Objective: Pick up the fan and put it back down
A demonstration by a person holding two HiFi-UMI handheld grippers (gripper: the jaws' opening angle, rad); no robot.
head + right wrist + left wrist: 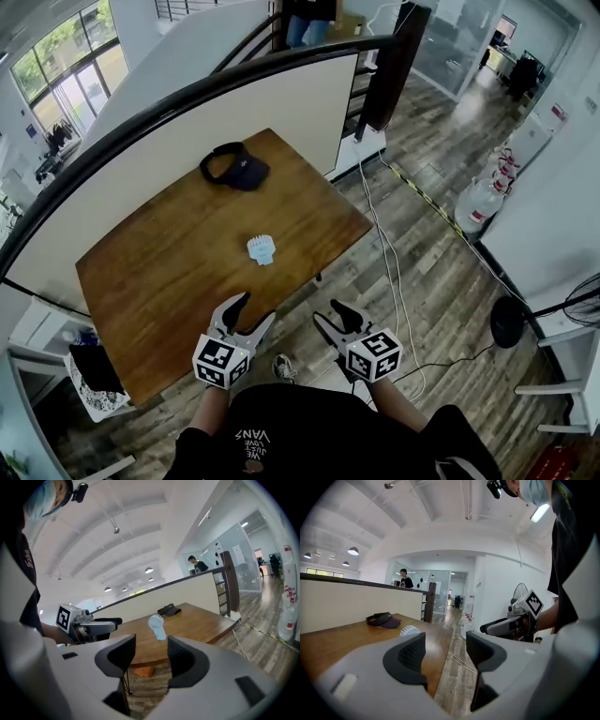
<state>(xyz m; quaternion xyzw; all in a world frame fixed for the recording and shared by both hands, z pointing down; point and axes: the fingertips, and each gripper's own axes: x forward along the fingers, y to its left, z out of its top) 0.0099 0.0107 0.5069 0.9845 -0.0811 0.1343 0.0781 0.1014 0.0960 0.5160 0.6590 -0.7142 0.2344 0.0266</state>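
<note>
My left claw and right claw gape empty, lower centre; the handheld fan on the tabletop looks light, rigid; I'd pinch its handle, not the grille.

The room is bright. Daylight comes through big windows and round ceiling lamps glow (soft shadows only). Edges bend like a fishbowl, with black corners in both gripper views.

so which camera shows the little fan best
The right gripper view: the fan shows whole, round grille and body, unblocked above the jaws. The head view shows the fan small from above on the table. The left gripper view shows only its grille behind a jaw.
</note>
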